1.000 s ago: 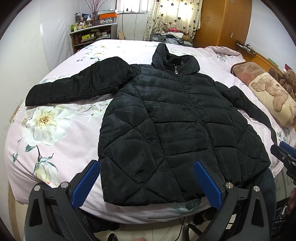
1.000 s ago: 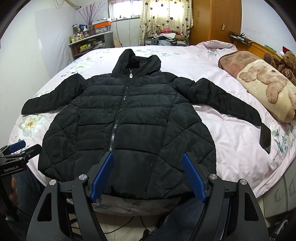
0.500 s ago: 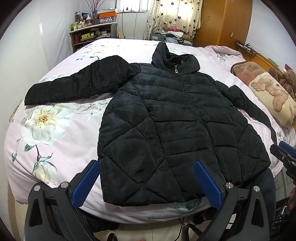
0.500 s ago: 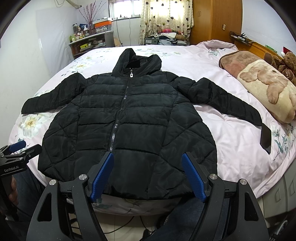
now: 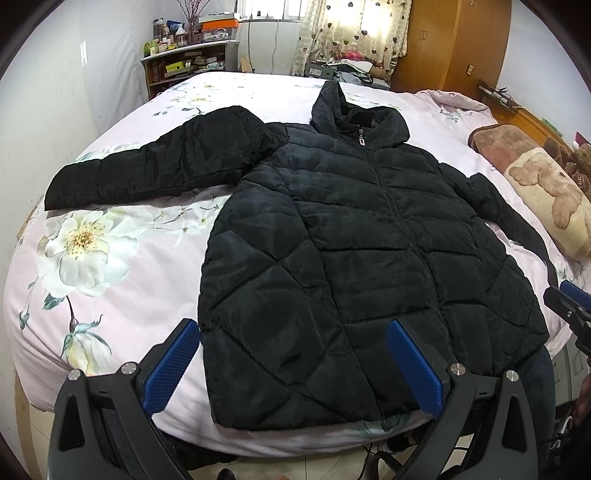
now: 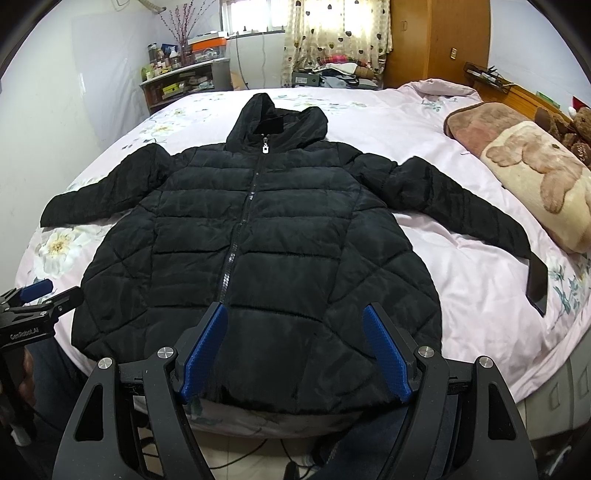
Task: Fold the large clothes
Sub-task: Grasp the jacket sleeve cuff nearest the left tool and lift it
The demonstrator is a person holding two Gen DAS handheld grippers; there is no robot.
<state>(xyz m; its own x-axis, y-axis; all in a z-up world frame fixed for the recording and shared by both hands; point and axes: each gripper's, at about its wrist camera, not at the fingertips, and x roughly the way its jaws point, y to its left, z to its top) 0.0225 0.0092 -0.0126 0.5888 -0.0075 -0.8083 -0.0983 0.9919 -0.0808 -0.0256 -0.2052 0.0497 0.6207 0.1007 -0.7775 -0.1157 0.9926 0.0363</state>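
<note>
Jacket (image 5: 354, 266) unmoved, flat on bed (image 5: 110, 280) | both tongs still spread, empty

A bed (image 5: 110, 280) with a pink flowered sheet fills the room. A rolled bear-print blanket (image 6: 524, 162) lies along its right side. Behind stand a cluttered shelf (image 6: 177, 81), a heart-patterned curtain (image 5: 354, 33) and a wooden wardrobe (image 6: 436, 40).

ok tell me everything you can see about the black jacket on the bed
The black jacket is a quilted, puffy hooded coat with a slightly shiny shell. It lies flat and face up on the pink floral bedspread, zipped shut with a silver zipper pull at the collar. The hood points toward the far side, both sleeves are spread outward, and the hem reaches the near edge. Neither gripper touches it.
</note>
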